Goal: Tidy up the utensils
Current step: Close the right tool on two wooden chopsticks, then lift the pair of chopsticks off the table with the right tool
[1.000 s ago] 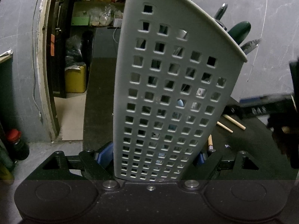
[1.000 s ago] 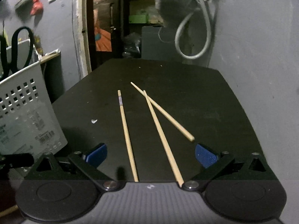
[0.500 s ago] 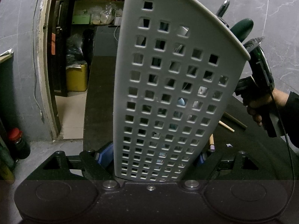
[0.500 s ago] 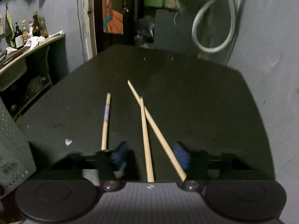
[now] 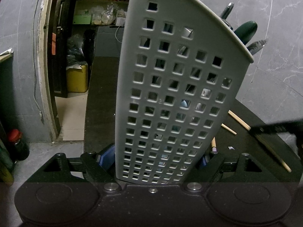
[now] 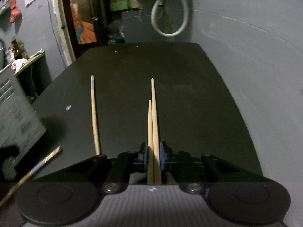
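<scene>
With several utensils already stood in the perforated grey utensil basket (image 5: 176,98) clamped by the left gripper (image 5: 155,162), 2 chopsticks (image 6: 153,132) are being closed on by the right gripper (image 6: 153,157), while 1 chopstick (image 6: 94,117) is left on the black table (image 6: 189,94).

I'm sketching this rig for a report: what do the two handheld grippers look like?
The left gripper and right gripper look alike: matte black bodies with two round discs, triangular cut-out linkages, silver screws and blue pads on the fingers. The right one also has a grey ribbed panel. No hand or sleeve shows.
</scene>
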`<state>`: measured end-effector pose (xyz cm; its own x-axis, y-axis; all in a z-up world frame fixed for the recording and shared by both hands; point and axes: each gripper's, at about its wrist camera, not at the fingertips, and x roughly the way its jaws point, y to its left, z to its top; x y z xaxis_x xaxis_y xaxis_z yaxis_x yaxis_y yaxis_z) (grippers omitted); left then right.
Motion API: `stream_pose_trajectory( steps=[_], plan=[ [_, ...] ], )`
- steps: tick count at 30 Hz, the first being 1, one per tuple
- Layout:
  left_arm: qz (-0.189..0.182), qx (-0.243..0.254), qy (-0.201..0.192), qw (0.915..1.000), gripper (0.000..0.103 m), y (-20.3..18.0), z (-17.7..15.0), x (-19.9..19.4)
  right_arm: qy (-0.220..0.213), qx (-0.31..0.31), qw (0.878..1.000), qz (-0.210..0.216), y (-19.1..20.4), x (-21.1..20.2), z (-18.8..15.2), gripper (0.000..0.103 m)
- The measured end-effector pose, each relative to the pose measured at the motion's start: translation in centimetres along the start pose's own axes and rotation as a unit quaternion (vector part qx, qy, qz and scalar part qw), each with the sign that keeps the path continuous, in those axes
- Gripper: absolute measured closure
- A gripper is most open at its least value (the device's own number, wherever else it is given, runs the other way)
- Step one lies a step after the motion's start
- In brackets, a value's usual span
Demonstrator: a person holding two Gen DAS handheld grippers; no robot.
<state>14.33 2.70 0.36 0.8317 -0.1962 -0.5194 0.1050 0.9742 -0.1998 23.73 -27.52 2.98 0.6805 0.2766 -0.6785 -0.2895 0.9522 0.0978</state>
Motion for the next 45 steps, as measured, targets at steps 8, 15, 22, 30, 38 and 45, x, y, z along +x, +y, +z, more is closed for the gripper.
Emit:
stream_pose_trajectory(
  steps=[8,15,22,30,38,45],
  plan=[
    [0.001,0.001,0.000,1.0000,0.020,0.0,0.0,0.0,-0.054,0.038,0.998,-0.015,-0.1,-3.8,-3.3,0.064],
    [0.001,0.001,0.000,1.0000,0.020,0.1,0.0,0.0,-0.049,0.050,0.998,-0.010,-1.6,-3.0,-3.1,0.065],
    [0.001,0.001,0.000,1.0000,0.020,0.1,0.0,0.0,-0.053,0.029,0.998,-0.002,-1.1,-3.6,-4.1,0.085],
    [0.001,0.001,0.000,1.0000,0.020,0.1,0.0,0.0,-0.032,0.008,0.999,-0.016,-0.8,-5.7,-6.0,0.095],
    [0.000,0.000,-0.001,1.0000,0.020,0.2,0.0,0.0,-0.028,0.001,1.000,-0.011,0.6,-8.6,-8.5,0.095],
    [0.001,0.000,-0.001,1.0000,0.020,0.1,0.0,0.0,-0.031,0.009,0.999,-0.014,0.1,-8.5,-7.3,0.087]
  ],
)
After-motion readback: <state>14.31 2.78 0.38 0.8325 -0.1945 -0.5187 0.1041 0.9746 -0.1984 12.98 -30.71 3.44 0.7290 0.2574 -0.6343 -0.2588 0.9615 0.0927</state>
